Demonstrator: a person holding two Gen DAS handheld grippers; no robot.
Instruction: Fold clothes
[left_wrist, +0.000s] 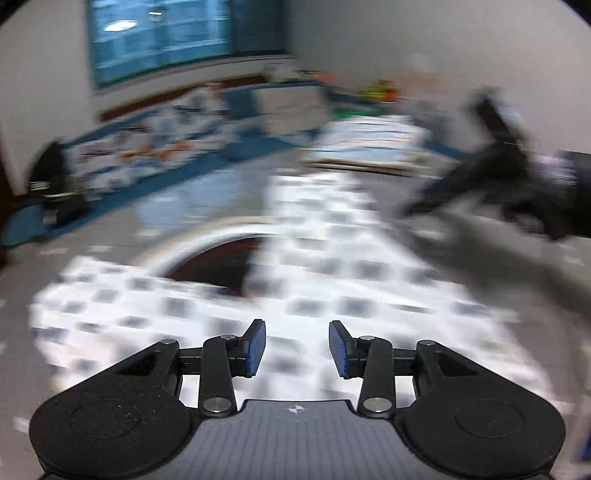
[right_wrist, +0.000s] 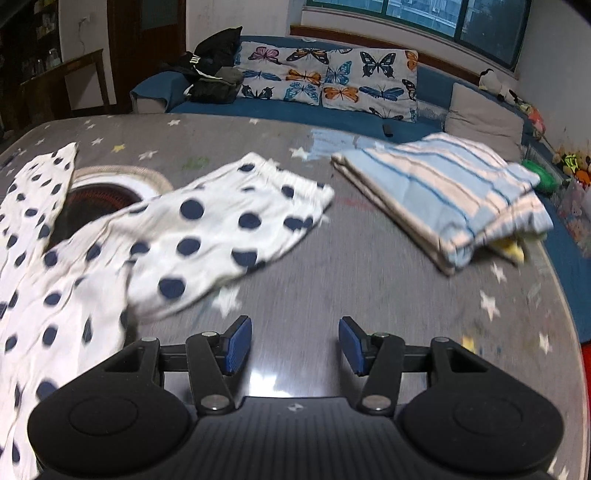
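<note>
Both grippers are hanging with jaws parted and nothing between them: the left gripper (left_wrist: 297, 349) over the spotted garment (right_wrist: 155, 243), the right gripper (right_wrist: 295, 345) above the grey starred cover (right_wrist: 369, 273). Beyond, a folded striped cloth (right_wrist: 439, 192) is lying.

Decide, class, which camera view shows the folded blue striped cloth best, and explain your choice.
The right wrist view. There the folded striped cloth lies sharp and whole on the grey star-print table, stripes and folded edges clear. In the left wrist view it is only a distant, motion-blurred pale-blue patch beyond the polka-dot garment.
</note>
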